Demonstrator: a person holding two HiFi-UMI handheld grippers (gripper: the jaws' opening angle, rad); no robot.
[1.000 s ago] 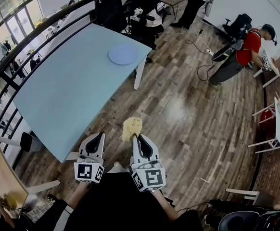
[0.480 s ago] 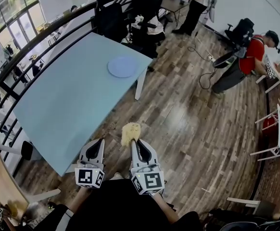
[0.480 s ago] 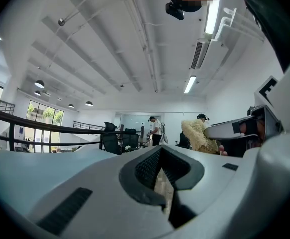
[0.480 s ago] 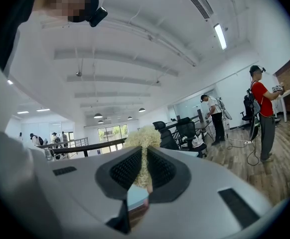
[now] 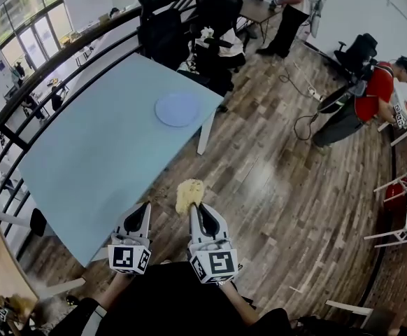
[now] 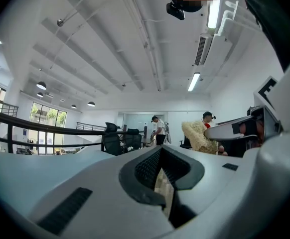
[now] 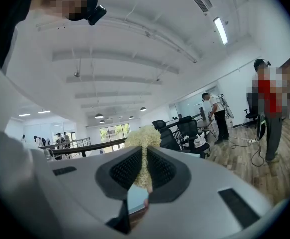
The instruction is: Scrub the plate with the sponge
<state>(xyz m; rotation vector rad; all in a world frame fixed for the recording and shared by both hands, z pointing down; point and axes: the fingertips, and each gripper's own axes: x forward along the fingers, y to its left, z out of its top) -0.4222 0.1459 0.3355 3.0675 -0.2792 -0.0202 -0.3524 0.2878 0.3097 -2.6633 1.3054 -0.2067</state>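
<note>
The left claw (image 5: 139,214) hangs low in front of the person with its jaws drawn together on nothing, and just beside it the right claw (image 5: 201,212) is clamped on the pale yellow sponge (image 5: 189,190), whose frayed top sticks out past the tips. Over the last second both claws have kept this pose, while the blue counter (image 5: 84,166) and the round blue plate (image 5: 177,109) have slid down the head view. That suggests the person is closing in, and no scrubbing has begun: the sponge is over the floor, well apart from the plate, which lies by the counter's far right corner. The counter is otherwise bare. A dark railing (image 5: 50,72) runs along its left, black chairs (image 5: 163,26) stand past its far edge, and on the wooden floor (image 5: 273,180) to the right a person in a red top (image 5: 373,89) bends over.
</note>
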